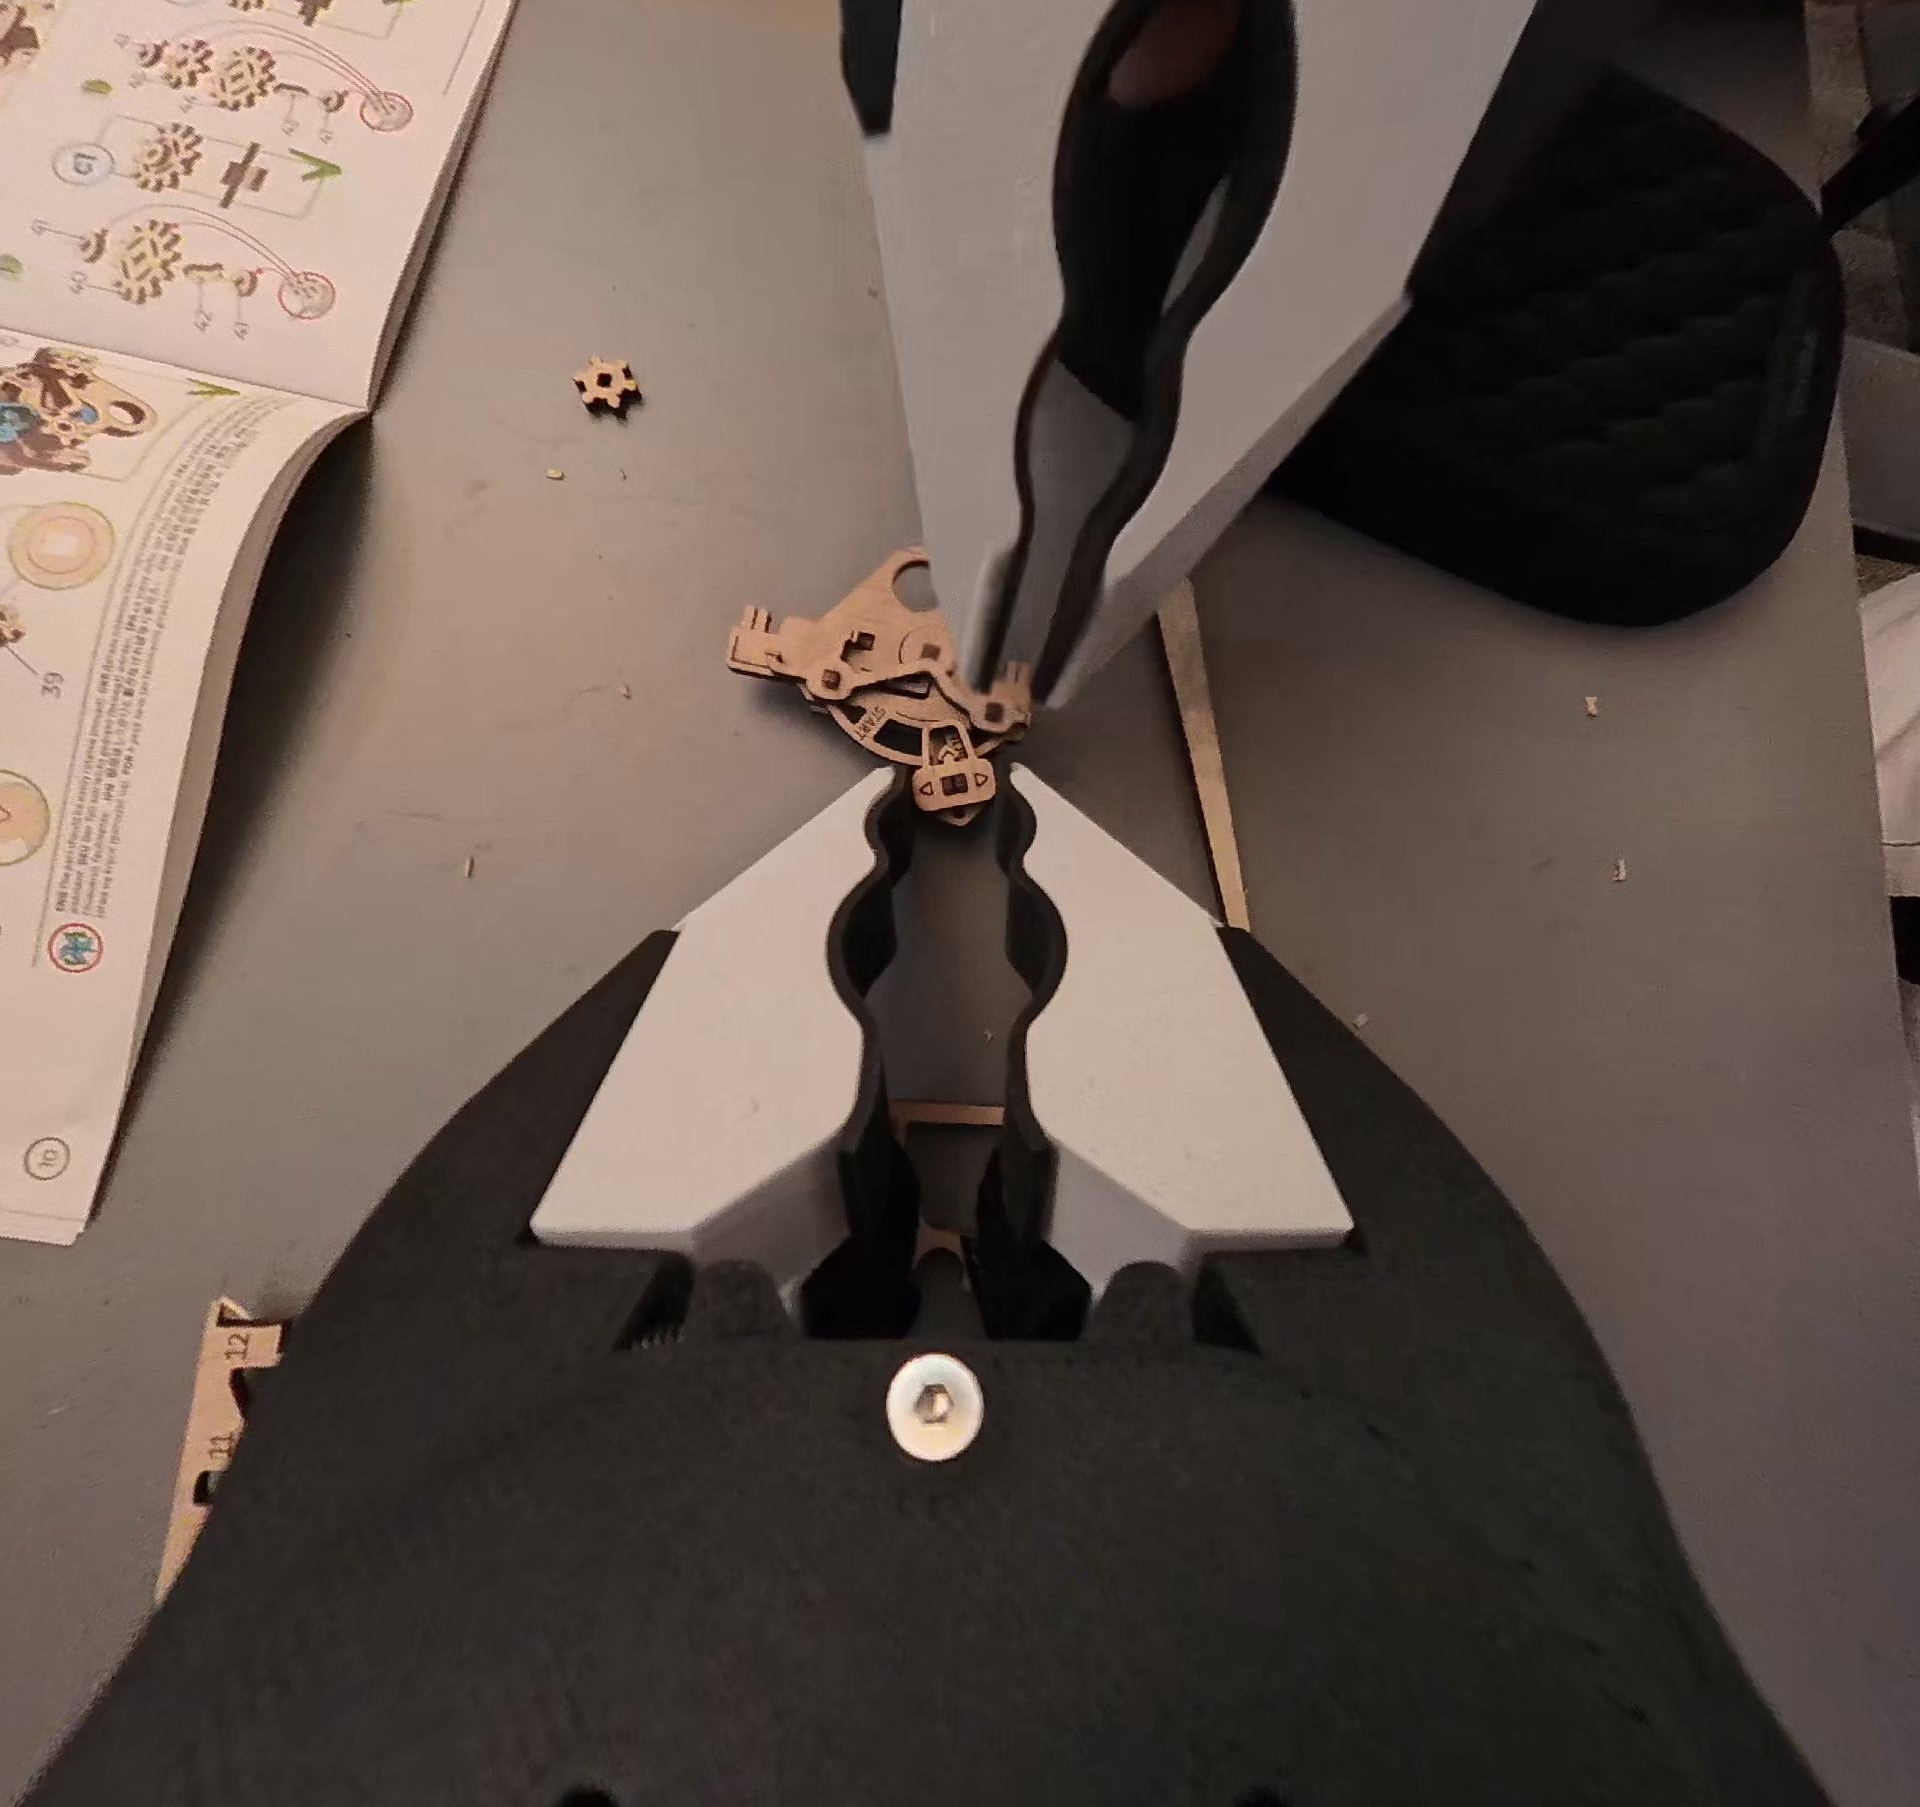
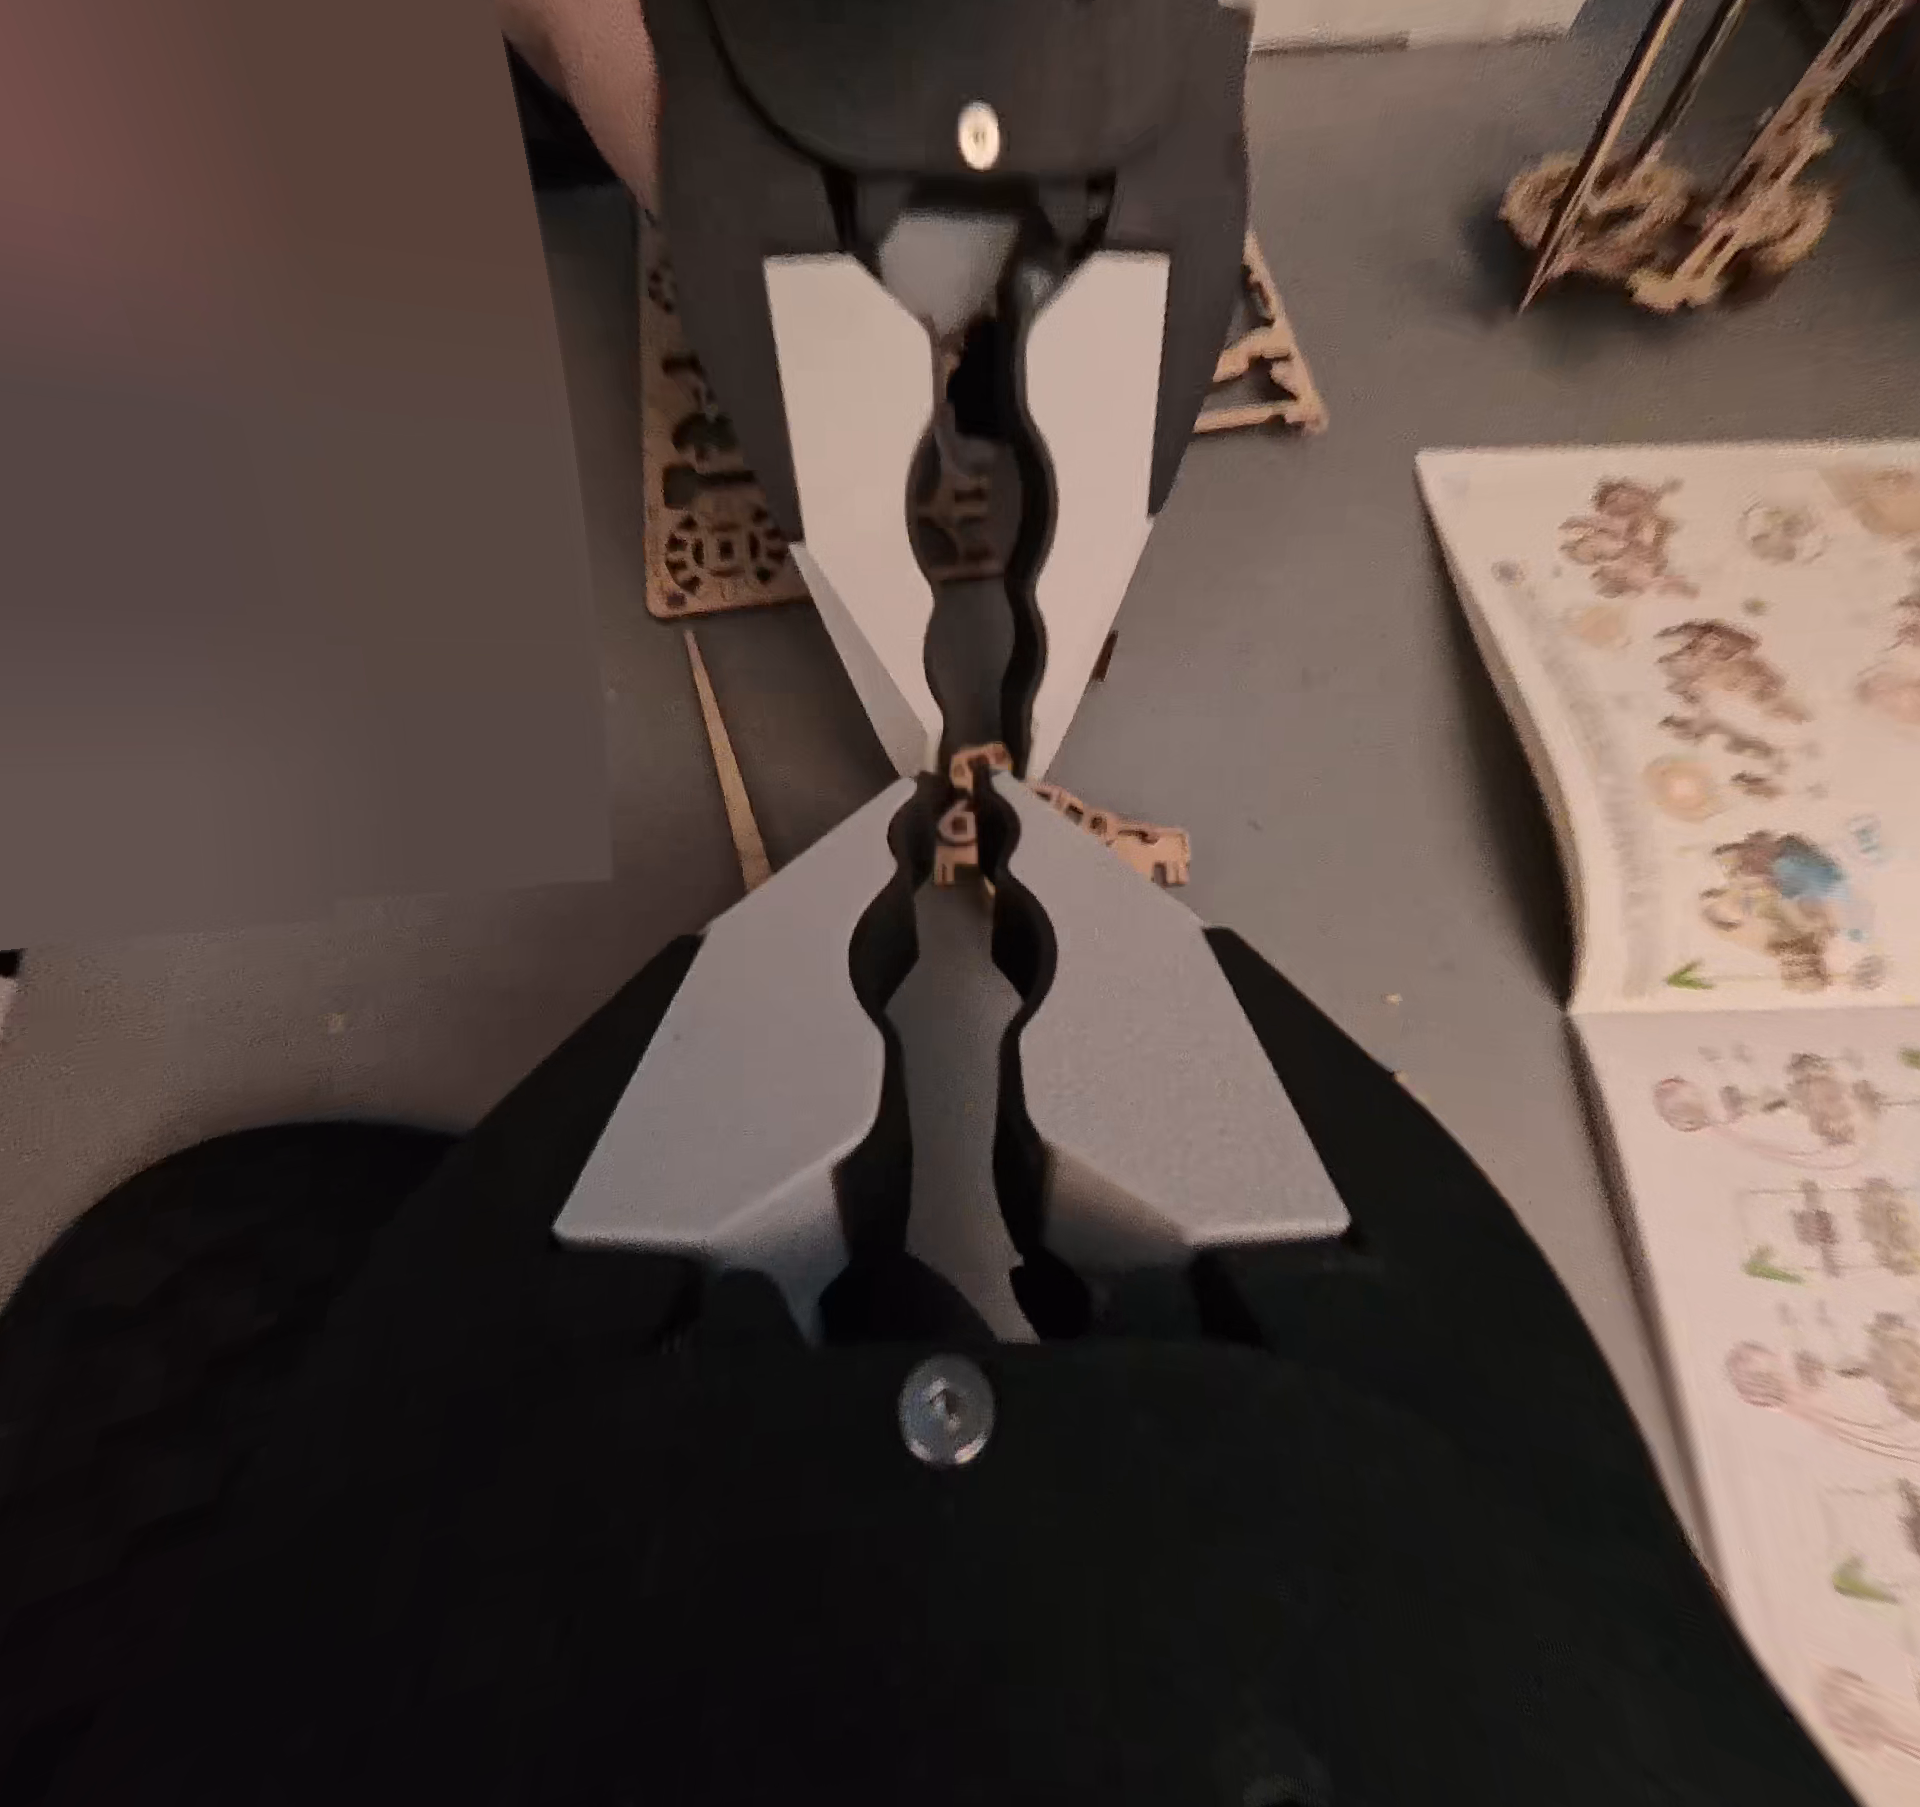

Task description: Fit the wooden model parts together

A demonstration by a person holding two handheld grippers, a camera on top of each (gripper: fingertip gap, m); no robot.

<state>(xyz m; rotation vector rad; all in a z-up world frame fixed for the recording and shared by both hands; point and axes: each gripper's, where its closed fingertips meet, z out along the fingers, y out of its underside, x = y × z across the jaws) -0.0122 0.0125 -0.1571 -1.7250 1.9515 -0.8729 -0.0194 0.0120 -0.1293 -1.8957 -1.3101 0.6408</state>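
The wooden assembly lay flat on the grey table, directly ahead of the left gripper and just past its fingertips. Its long axis ran crosswise to those jaws, from a notched tab out to their left to a cluster of small pegs on their right. A small pointed tab hung off its near edge and sat right between the left tips. Those jaws stood narrowly parted, about the tab's width; whether they actually pinched it could not be told.

The right gripper came in from the far side, opposite the left, its tips meeting the peg cluster at the assembly's right end. In the right wrist view its jaws were nearly closed around a small wooden piece seated between them; the grip looked firm, though the contact was partly hidden. Judged from this, the right gripper was the working one and the left the brace, so the coming push would probably run along the line joining the two.

Farther out, left of the left jaws, a loose wooden gear rested on the table, and beyond it an open instruction booklet. A cut-out wooden sheet lay behind the left gripper.
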